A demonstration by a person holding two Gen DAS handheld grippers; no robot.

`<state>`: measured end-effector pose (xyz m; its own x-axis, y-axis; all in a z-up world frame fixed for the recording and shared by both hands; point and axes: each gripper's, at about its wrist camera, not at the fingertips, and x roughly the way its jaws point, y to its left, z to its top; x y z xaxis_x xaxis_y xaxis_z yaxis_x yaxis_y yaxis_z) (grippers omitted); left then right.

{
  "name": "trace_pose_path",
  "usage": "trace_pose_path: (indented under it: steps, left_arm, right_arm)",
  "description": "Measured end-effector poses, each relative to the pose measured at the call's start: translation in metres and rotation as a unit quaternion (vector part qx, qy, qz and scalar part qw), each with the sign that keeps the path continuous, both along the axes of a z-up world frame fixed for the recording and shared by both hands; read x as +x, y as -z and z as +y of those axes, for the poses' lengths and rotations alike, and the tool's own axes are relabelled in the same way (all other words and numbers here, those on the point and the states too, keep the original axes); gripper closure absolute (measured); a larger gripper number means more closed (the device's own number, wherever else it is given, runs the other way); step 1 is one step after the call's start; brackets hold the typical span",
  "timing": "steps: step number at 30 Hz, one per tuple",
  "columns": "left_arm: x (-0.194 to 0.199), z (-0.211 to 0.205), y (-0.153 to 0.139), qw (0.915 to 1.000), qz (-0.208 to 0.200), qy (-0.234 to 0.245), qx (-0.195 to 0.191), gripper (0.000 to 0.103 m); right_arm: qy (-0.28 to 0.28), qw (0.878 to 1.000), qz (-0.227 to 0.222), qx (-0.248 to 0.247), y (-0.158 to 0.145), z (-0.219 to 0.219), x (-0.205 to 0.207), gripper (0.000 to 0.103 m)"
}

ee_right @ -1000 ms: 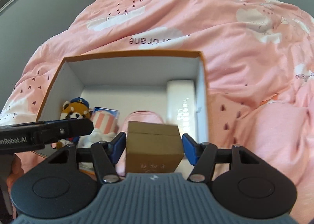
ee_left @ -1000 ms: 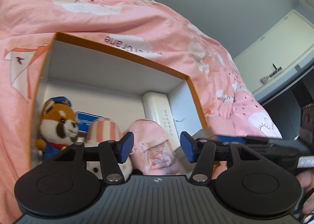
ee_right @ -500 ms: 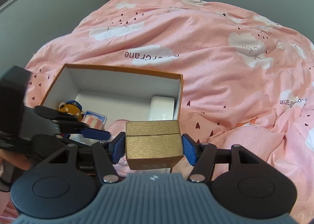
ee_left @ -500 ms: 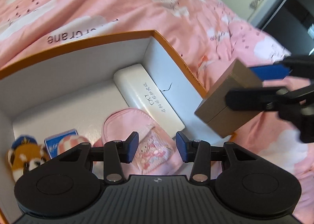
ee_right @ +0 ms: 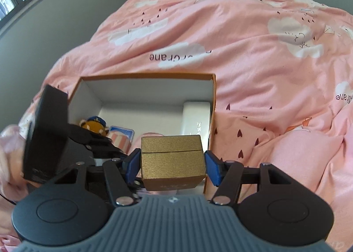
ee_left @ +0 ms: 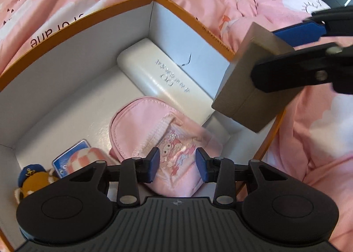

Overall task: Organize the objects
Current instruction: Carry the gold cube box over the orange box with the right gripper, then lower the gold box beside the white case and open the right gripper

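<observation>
In the big cardboard box (ee_left: 194, 22) on the bed (ee_right: 242, 31), reading from the left, we see a plush toy (ee_left: 30, 183), a blue card pack (ee_left: 72, 159), a pink pouch (ee_left: 154, 128) and a white case (ee_left: 163, 77) along the right wall. Our left hand-held gripper (ee_left: 175, 164) hangs over the pouch, its jaws closing with nothing pressed between them yet. Further right, our right hand-held gripper (ee_right: 171, 164) is clamped on the gold box (ee_right: 172, 159), held above the big box's right rim. We judge the risks to be the gold box catching that rim or landing on the pouch, and the two grippers colliding over the crowded corner.
</observation>
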<state>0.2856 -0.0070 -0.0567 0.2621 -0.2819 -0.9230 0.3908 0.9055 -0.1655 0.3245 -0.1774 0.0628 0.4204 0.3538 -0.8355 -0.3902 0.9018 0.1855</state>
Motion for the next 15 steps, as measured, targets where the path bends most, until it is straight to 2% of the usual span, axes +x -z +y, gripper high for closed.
trace_pose_path:
  steps: [7, 11, 15]
  left_arm:
    - [-0.002, 0.01, 0.001, 0.9997, 0.007, 0.023, -0.001, 0.061]
    - [-0.002, 0.014, 0.001, 0.9995, 0.007, 0.031, -0.006, 0.062]
    - [-0.004, 0.021, 0.001, 0.9991, 0.008, 0.039, -0.011, 0.065]
  right_arm:
    - [-0.041, 0.995, -0.013, -0.091, 0.011, 0.03, -0.001, 0.04]
    - [-0.09, 0.98, -0.03, -0.173, 0.024, 0.058, -0.006, 0.04]
    - [-0.1, 0.971, -0.005, -0.215, 0.039, 0.071, -0.004, 0.04]
